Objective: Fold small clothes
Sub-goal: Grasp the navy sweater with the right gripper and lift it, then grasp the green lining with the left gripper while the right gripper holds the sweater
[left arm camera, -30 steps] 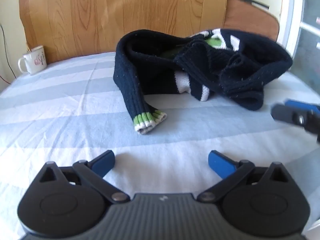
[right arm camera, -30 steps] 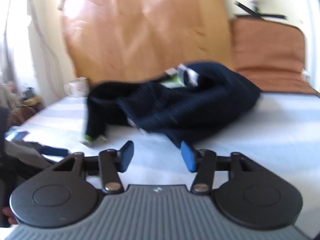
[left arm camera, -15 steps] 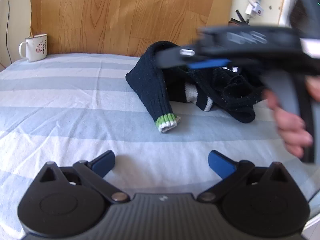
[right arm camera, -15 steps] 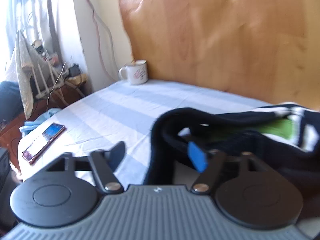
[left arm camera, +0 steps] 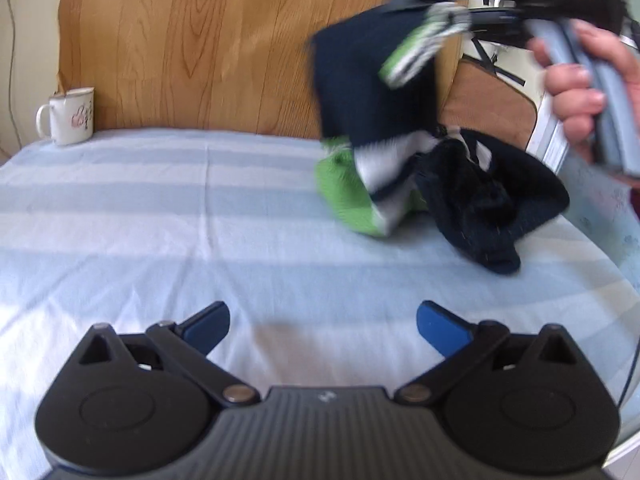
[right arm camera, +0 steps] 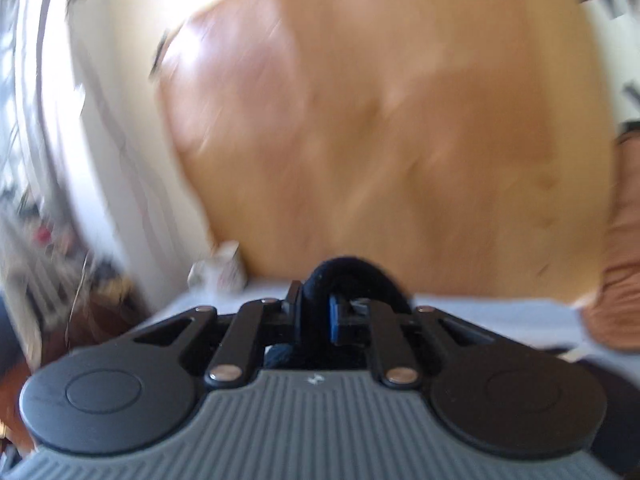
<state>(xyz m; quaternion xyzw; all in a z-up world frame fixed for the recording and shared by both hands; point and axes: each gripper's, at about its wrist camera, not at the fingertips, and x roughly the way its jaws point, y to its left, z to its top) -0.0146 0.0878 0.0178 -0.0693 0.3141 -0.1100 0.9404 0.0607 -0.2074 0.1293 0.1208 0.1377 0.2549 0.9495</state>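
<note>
A small navy knit sweater (left arm camera: 372, 92) with green and white stripes hangs from my right gripper (left arm camera: 448, 20) at the upper right of the left wrist view. Its lower part (left arm camera: 472, 196) still rests bunched on the striped bed sheet (left arm camera: 160, 220). In the right wrist view my right gripper (right arm camera: 316, 312) is shut on a fold of the navy knit (right arm camera: 352, 276). My left gripper (left arm camera: 322, 320) is open and empty, low over the sheet in front of the sweater.
A white enamel mug (left arm camera: 70, 114) stands at the far left of the bed against the wooden headboard (left arm camera: 220, 40). A brown cushion (left arm camera: 492, 112) lies behind the sweater at right. The bed's right edge (left arm camera: 600, 240) is close to the sweater.
My right gripper reached over the sweater, shut on it and lifted it up off the bed. The sleeve that lay on the sheet now hangs in the air. My left gripper stayed open.
</note>
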